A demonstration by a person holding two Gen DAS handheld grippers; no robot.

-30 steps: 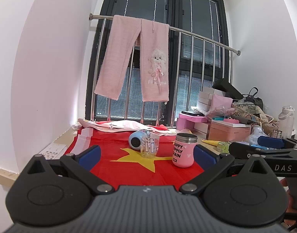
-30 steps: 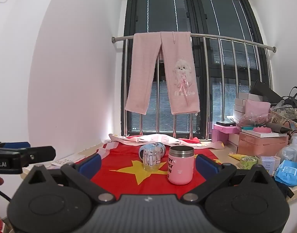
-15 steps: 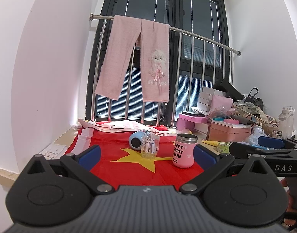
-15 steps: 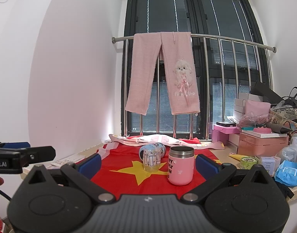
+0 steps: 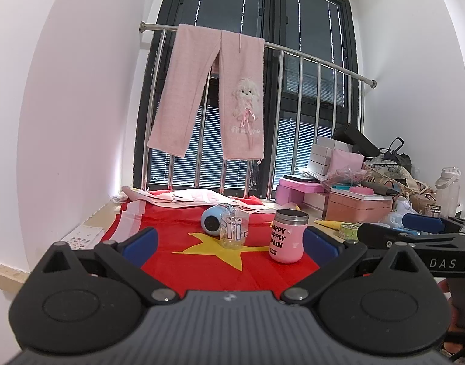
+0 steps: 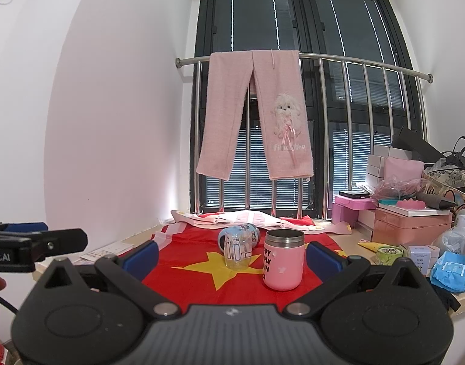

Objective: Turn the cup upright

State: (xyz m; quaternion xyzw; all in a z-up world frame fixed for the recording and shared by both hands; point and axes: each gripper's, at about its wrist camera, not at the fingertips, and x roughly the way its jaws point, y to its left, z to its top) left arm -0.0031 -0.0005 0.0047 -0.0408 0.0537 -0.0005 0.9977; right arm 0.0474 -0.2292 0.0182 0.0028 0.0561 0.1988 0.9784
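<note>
The left gripper (image 5: 229,238) is held level, its two blue-padded fingers (image 5: 139,241) spread wide with nothing between them. The right gripper (image 6: 232,254) is posed the same way, level, with its blue fingers (image 6: 323,260) spread wide and holding nothing. Each gripper shows at the edge of the other's view: the right one at the right of the left wrist view, the left one at the left of the right wrist view.

Blue cup (image 5: 215,220) lies on its side behind the clear glass (image 5: 234,232).
</note>
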